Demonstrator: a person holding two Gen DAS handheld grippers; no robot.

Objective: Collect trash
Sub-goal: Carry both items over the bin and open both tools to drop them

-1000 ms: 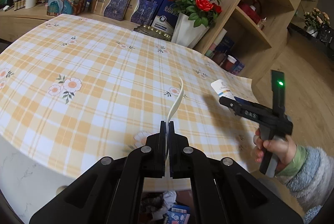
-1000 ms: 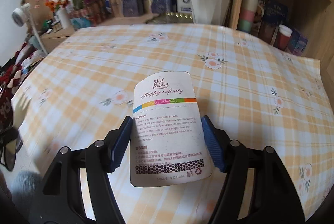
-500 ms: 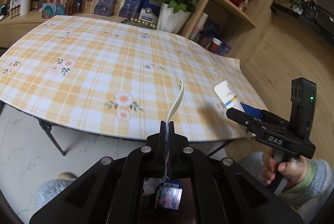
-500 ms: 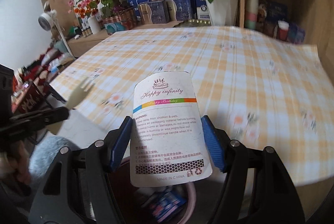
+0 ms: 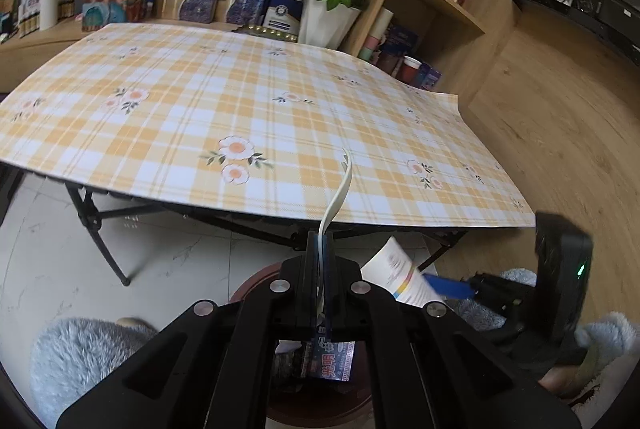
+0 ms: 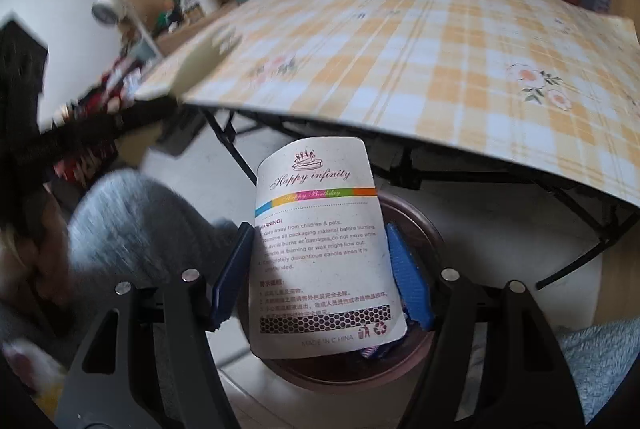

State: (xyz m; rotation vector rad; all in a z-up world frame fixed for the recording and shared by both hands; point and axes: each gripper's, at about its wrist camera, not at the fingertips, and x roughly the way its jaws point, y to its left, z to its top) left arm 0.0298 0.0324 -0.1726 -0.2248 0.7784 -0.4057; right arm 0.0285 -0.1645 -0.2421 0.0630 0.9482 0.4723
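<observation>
My left gripper [image 5: 320, 245] is shut on a thin white paper strip [image 5: 340, 189] that curls upward, held over a dark round trash bin [image 5: 256, 281] on the floor. My right gripper [image 6: 320, 269] is shut on a white printed candle card [image 6: 320, 249], held just above the same bin [image 6: 416, 221]. The card also shows in the left wrist view [image 5: 404, 277], with the right gripper [image 5: 448, 287] at the lower right. Blue wrappers [image 5: 332, 361] lie in the bin.
The table with the yellow plaid cloth [image 5: 240, 109] stands just ahead on black folding legs [image 5: 100, 241]. A wooden shelf [image 5: 440, 1], a vase of red roses [image 5: 328, 17] and boxes stand behind it. A grey fluffy slipper [image 5: 72, 353] is at the floor left.
Both grippers have drawn back off the table and dropped below its front edge, over the bin. Each still holds its piece of paper.
</observation>
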